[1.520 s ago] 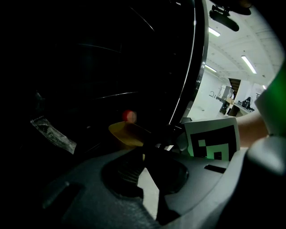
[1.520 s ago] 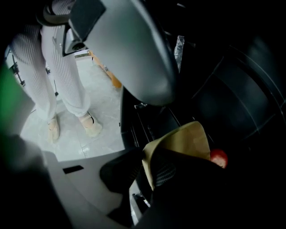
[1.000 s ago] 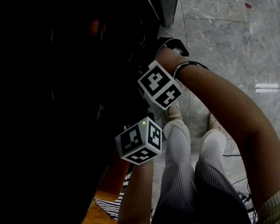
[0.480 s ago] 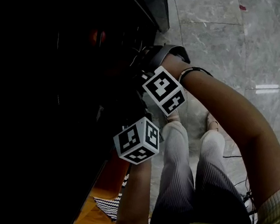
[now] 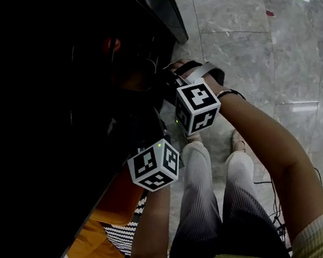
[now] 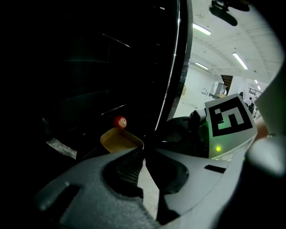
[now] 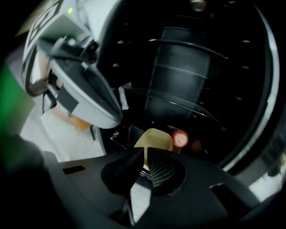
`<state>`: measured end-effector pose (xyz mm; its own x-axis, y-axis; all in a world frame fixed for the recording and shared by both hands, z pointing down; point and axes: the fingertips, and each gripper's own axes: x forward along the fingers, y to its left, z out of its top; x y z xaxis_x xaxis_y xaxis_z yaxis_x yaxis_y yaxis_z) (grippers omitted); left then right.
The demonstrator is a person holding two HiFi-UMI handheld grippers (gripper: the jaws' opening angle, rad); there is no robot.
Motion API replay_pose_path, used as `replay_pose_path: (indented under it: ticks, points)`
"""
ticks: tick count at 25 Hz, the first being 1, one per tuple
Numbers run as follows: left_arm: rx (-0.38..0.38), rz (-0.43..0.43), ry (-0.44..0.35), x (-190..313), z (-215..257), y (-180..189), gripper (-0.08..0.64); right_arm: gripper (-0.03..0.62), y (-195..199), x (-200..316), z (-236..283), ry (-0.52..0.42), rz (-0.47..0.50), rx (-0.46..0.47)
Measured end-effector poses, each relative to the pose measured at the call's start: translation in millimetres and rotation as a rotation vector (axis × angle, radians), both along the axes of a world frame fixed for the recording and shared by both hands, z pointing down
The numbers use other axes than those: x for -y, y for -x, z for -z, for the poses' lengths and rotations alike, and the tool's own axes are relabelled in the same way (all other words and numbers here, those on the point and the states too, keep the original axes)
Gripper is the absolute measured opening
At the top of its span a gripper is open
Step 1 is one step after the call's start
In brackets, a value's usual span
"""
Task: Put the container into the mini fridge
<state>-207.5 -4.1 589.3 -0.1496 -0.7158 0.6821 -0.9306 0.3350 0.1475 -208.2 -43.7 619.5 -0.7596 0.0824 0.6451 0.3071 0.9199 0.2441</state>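
Right claw (image 7: 145,152) higher, just closed, empty

One yellow container (image 7: 156,135); one small red ball (image 7: 180,138); one mini fridge (image 7: 187,80); two grippers (image 6: 144,150) (image 7: 145,151).

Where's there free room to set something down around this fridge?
The marble floor right of the fridge is bare. Inside, the shelf between container and wrapper looks free, though dark. It's tight where the red ball sits beside the container.
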Motion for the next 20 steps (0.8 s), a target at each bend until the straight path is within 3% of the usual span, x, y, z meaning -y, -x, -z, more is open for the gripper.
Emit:
replay_pose_path:
  ticks: [8,20]
  points:
    - [0.014,-0.055,-0.013,6.0,34.4,-11.6,0.036,0.038,-23.5,15.2,41.4,0.151,-0.259,0.043]
    - [0.048,-0.173,-0.015,-3.3,82.9,-20.6,0.035,0.035,-45.6,1.0,102.3,0.24,-0.441,0.059]
